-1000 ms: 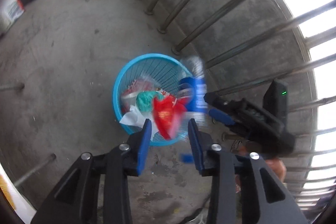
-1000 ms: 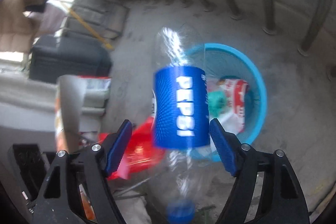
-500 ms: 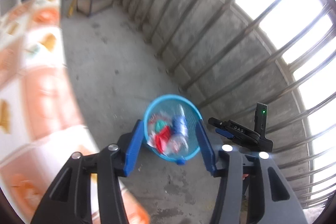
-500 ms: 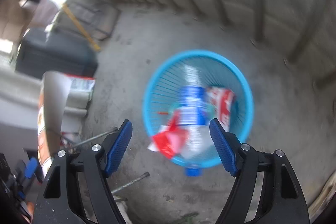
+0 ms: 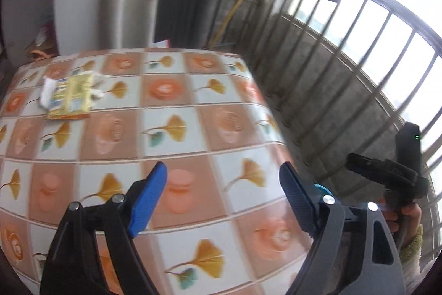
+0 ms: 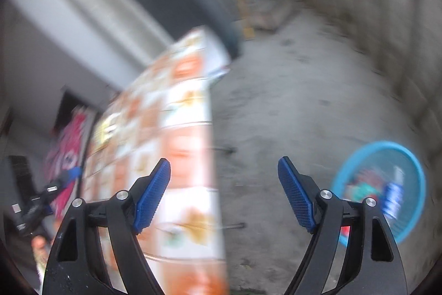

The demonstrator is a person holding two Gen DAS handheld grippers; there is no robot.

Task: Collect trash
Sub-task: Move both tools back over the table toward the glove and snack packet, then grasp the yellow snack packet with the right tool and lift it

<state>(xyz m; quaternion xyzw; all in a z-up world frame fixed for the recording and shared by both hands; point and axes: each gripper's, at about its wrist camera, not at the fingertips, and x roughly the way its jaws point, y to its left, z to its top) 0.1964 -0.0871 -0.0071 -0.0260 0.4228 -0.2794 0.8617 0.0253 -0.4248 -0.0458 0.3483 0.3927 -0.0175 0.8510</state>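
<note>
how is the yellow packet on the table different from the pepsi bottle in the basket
The packet lies flat on the table, not yet collected; the bottle is already in the blue basket on the floor. The packet is yellow, the bottle's label blue. Neither is held by any tongs.

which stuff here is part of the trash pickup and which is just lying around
Part of the job: yellow wrapper and white scraps on the table; blue basket holding the Pepsi bottle.

Just there: tiled table, railing, yellow pole.
</note>
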